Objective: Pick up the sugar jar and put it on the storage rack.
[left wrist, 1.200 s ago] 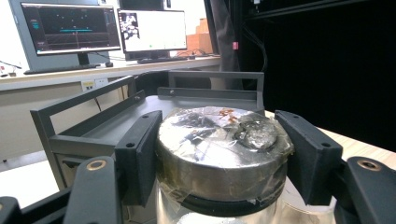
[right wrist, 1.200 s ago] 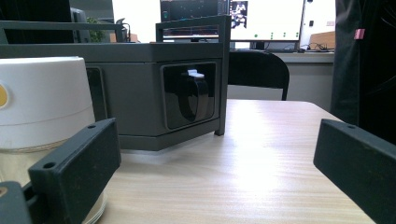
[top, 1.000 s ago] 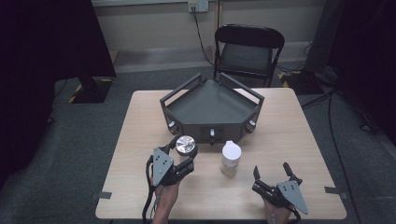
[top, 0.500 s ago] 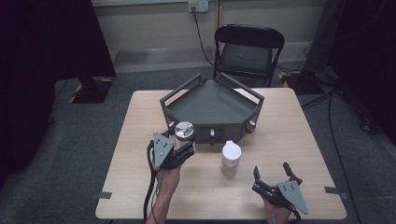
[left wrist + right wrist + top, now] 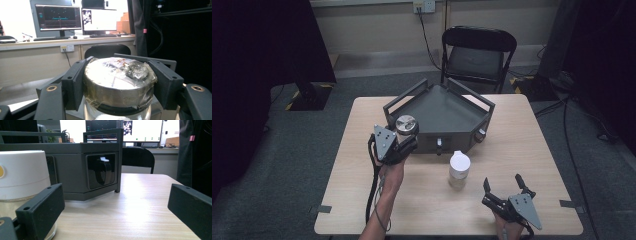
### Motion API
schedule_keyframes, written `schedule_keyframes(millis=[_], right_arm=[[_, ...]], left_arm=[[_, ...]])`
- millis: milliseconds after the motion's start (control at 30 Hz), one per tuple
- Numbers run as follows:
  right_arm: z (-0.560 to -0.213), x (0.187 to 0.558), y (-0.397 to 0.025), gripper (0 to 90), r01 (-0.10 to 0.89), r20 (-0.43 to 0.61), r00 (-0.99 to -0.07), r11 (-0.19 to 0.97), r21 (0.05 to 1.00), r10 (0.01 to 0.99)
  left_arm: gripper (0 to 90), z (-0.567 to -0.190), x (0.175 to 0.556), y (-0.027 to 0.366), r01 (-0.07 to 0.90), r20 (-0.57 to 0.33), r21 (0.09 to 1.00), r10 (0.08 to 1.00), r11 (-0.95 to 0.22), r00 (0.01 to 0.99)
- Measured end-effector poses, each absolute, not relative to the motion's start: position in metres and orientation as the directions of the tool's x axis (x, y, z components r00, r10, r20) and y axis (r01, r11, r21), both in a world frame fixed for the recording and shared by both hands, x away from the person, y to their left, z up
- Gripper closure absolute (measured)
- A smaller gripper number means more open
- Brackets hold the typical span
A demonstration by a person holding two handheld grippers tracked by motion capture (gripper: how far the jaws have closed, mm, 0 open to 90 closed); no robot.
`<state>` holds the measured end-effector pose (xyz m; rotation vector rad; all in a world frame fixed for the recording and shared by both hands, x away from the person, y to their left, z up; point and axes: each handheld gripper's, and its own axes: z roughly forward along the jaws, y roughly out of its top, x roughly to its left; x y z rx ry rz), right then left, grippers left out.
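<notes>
While my left gripper (image 5: 406, 141) clamps the silver-lidded jar (image 5: 406, 125) above the tray's (image 5: 439, 117) near edge, not yet set in, the white-capped jar (image 5: 459, 169) waits on the table (image 5: 357, 150) beside my gaping, empty right gripper (image 5: 503, 187)

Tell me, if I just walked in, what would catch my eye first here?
Probably the silver-lidded jar, clamped in the left gripper and held up at the near left corner of the dark grey tray in the middle of the table. Next, the white-capped jar standing alone in front of the tray, with the right gripper open beside it.
</notes>
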<state>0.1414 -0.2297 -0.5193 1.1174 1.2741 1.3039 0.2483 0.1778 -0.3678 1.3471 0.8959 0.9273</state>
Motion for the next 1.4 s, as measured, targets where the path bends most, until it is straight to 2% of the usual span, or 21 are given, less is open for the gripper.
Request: schedule_keyframes(millis=[133,467,600,833,1100,1400], right_arm=[[-0.519,0.141,-0.230,0.0,-0.036,-0.012,-0.118,0.008,0.999,0.993],[-0.519,0.141,-0.231,0.0,-0.036,-0.013,-0.123,0.008,0.999,0.992],[-0.519,0.141,-0.231,0.0,-0.036,-0.012,-0.125,0.008,0.999,0.992],[-0.519,0.141,-0.231,0.0,-0.036,-0.012,-0.125,0.008,0.999,0.992],[-0.519,0.141,-0.231,0.0,-0.036,-0.012,-0.125,0.008,0.999,0.992],[-0.519,0.141,-0.231,0.0,-0.036,-0.012,-0.122,0.008,0.999,0.992]], left_arm=[[35.0,-0.366,0.254,0.173,-0.028,-0.042,0.998,0.934,0.055,0.354],[34.9,-0.353,0.281,0.151,-0.024,0.008,1.000,0.949,0.000,0.315],[34.9,-0.350,0.296,0.147,-0.002,-0.015,1.000,0.950,0.017,0.313],[35.0,-0.356,0.318,0.138,0.011,-0.035,0.999,0.968,0.033,0.247],[35.0,-0.362,0.335,0.129,0.048,-0.028,0.999,0.970,0.017,0.243],[34.9,-0.370,0.337,0.122,0.063,-0.033,0.998,0.968,0.017,0.249]])
